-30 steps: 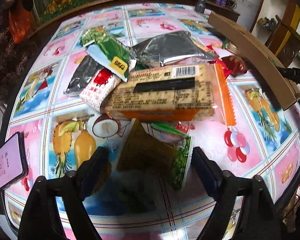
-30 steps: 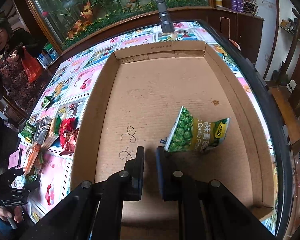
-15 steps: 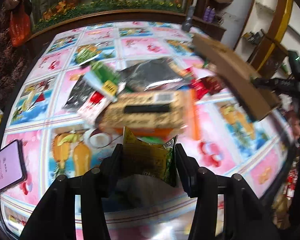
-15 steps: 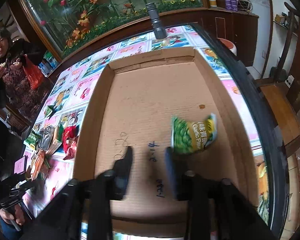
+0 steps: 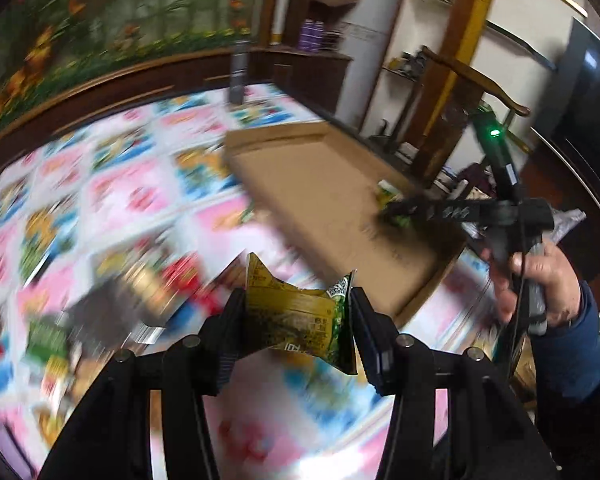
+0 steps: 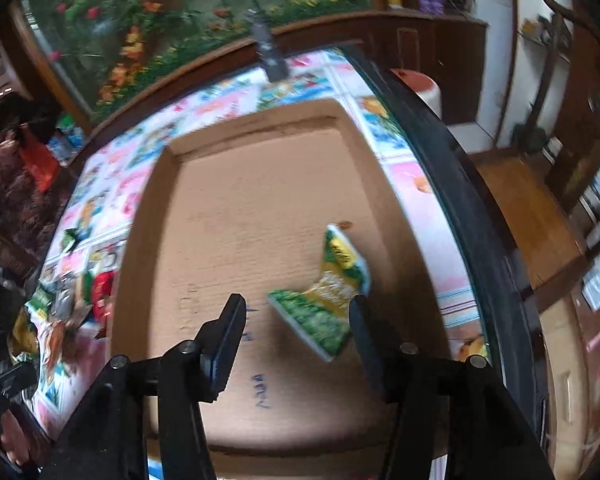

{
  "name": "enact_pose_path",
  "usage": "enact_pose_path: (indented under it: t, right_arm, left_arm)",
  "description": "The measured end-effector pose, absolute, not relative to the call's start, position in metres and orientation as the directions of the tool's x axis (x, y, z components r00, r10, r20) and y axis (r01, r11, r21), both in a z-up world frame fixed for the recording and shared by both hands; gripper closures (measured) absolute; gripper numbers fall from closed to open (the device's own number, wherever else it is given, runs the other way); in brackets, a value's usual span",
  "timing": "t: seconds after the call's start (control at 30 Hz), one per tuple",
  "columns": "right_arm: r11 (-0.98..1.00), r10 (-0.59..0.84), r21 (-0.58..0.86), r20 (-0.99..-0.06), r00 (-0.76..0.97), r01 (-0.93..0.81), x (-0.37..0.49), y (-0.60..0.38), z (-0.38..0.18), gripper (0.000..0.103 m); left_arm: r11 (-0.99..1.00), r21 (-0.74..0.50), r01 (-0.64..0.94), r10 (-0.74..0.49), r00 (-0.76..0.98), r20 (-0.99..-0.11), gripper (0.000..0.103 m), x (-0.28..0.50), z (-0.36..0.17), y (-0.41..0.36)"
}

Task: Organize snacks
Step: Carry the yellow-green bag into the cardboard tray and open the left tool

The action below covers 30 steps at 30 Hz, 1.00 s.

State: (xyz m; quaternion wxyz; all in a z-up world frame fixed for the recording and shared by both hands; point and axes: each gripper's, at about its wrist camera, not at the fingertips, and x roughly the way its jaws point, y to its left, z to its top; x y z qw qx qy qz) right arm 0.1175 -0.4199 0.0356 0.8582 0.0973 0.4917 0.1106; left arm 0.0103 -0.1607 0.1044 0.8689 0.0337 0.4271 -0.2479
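A crumpled green pea snack packet (image 5: 300,322) is pinched in the left claw (image 5: 298,320) above the desk (image 5: 132,192). Another pea packet (image 6: 328,300) lies in the cardboard tray (image 6: 236,208) at four o'clock, free between the right claw (image 6: 296,320), whose jaws have just been spreading.

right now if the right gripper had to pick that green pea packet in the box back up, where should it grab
Probably across the pinched yellow middle of the green pea packet, coming from above. The packet lies flat and slanted on the cardboard box floor, and its waist is the narrowest part, so the open right gripper, whose jaws have just been opening, would span it most easily there.
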Motion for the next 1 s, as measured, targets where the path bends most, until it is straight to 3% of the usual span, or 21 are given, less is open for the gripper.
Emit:
enact_pose_path:
  t: [0.2, 0.4, 0.43, 0.47, 0.6, 0.83, 1.0]
  right_arm:
    - [0.974, 0.226, 0.217, -0.884, 0.410, -0.069, 0.139, -0.420, 0.015, 0.051]
    - [0.976, 0.215, 0.179, -0.875, 0.434, -0.124, 0.157, -0.414, 0.024, 0.056]
    - [0.977, 0.213, 0.178, -0.873, 0.439, -0.120, 0.164, -0.414, 0.026, 0.061]
    - [0.975, 0.224, 0.191, -0.868, 0.443, -0.118, 0.175, -0.415, 0.029, 0.078]
    - [0.954, 0.295, 0.285, -0.853, 0.431, -0.089, 0.221, -0.416, 0.027, 0.078]
    - [0.955, 0.284, 0.291, -0.834, 0.474, -0.061, 0.241, -0.403, 0.025, 0.078]
    - [0.949, 0.294, 0.308, -0.807, 0.512, -0.059, 0.237, -0.401, 0.019, 0.070]
  left_arm:
    - [0.865, -0.119, 0.487, -0.381, 0.484, -0.788, 0.053, 0.084, 0.086, -0.224]
    - [0.890, -0.137, 0.435, -0.351, 0.461, -0.815, 0.053, 0.156, 0.062, -0.248]
    - [0.895, -0.137, 0.426, -0.346, 0.465, -0.815, 0.053, 0.167, 0.061, -0.250]
    - [0.897, -0.150, 0.416, -0.350, 0.460, -0.816, 0.053, 0.177, 0.059, -0.251]
    - [0.919, -0.154, 0.364, -0.322, 0.466, -0.824, 0.053, 0.204, 0.052, -0.253]
    - [0.932, -0.119, 0.342, -0.284, 0.484, -0.828, 0.052, 0.211, 0.039, -0.254]
    - [0.925, -0.071, 0.373, -0.268, 0.510, -0.817, 0.050, 0.201, 0.041, -0.263]
